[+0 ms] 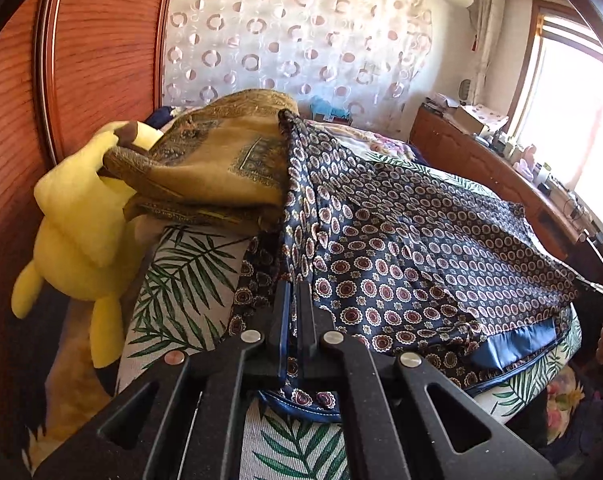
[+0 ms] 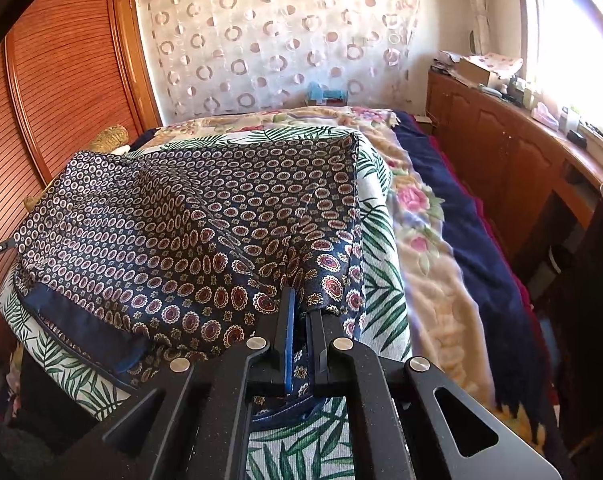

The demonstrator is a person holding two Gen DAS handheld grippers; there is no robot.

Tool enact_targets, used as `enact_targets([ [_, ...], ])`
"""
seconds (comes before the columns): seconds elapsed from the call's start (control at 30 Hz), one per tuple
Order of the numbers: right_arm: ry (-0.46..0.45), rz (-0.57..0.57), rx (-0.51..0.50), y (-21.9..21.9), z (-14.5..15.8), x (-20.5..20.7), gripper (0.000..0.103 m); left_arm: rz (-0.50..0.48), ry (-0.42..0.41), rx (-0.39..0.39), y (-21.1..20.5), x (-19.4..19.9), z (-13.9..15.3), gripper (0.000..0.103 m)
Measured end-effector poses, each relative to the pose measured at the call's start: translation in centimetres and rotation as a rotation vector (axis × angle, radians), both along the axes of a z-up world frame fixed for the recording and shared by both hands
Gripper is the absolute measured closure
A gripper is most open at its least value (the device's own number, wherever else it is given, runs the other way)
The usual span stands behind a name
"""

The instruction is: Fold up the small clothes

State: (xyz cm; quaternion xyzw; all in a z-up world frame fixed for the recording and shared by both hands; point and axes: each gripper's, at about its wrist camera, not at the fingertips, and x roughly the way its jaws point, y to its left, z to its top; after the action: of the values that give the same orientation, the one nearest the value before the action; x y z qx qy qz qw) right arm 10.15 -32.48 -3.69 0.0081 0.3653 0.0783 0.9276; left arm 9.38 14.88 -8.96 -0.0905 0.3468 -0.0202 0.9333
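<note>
While both grippers pinch the near hem of the patterned garment [image 1: 401,248], it lies spread ahead of the fingers on the palm-leaf cover [image 1: 181,280] of the bed. The left gripper [image 1: 293,300] and right gripper [image 2: 299,308] are each clamped tight on a near corner. No finished fold shows yet, so most of the folding looks still to come. A folded tan cloth [image 1: 221,168] sits beyond the left fingers.
</note>
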Motion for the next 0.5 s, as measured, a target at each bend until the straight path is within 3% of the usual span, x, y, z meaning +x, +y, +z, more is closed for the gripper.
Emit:
enact_targets([
  [0.1, -0.01, -0.002, -0.007, 0.3, 0.8, -0.6, 0.1, -0.012, -0.004, 0.022, -0.3, -0.4, 0.3, 0.1],
  [0.17, -0.026, -0.008, -0.015, 0.5, 1.2, -1.2, 0.099, -0.017, -0.007, 0.035, -0.4, -0.5, 0.4, 0.077],
  [0.2, -0.034, -0.009, -0.019, 0.3, 1.2, -1.7, 0.098, -0.025, -0.01, 0.029, -0.4, -0.6, 0.4, 0.056],
  [0.23, -0.042, -0.011, -0.024, 0.2, 1.3, -2.2, 0.098, -0.035, -0.011, 0.02, -0.3, -0.5, 0.3, 0.045],
  [0.43, -0.094, 0.011, -0.073, 2.2, 1.8, -3.3, 0.096, -0.003, 0.03, 0.018, 0.1, 0.7, -1.1, 0.04],
  [0.5, -0.121, 0.012, -0.085, 3.0, 2.2, -3.6, 0.087, 0.008, 0.058, 0.007, 0.5, 1.3, -1.8, 0.04],
])
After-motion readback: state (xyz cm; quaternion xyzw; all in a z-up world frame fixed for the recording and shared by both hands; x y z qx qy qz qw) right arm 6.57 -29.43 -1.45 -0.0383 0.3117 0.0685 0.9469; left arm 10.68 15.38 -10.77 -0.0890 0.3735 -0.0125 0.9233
